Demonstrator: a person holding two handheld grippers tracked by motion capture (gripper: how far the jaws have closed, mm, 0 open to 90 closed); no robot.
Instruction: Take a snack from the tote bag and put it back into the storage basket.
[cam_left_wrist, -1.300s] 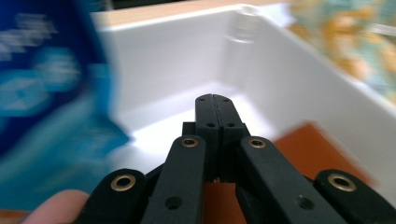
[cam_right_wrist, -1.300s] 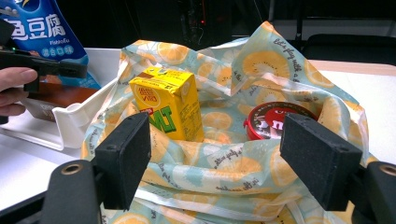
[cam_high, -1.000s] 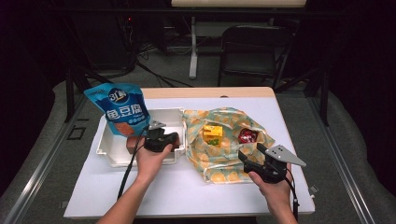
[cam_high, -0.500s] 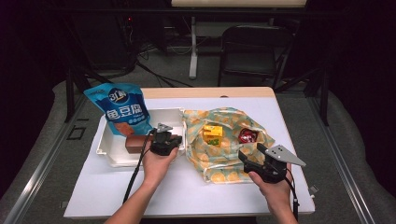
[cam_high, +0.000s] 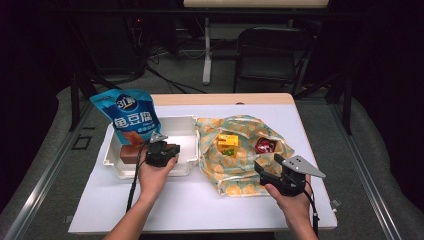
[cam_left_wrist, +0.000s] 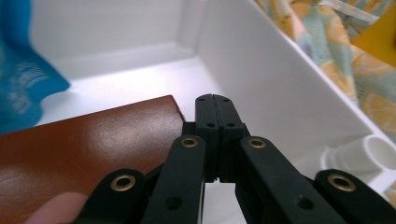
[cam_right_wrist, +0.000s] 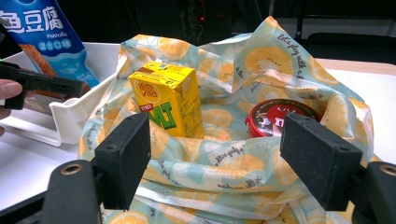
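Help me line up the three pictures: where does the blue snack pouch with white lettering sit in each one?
High view: blue snack pouch stands upright at the far left of the white plastic tray.
Left gripper view: a blurred blue patch at the left edge, above the tray floor.
Right gripper view: top left corner, behind the tray wall.
Shared landmark: the white plastic tray.

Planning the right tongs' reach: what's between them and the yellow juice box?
In the right gripper view, only the bag's folded lemon-print near edge lies between the right tongs and the yellow juice box.
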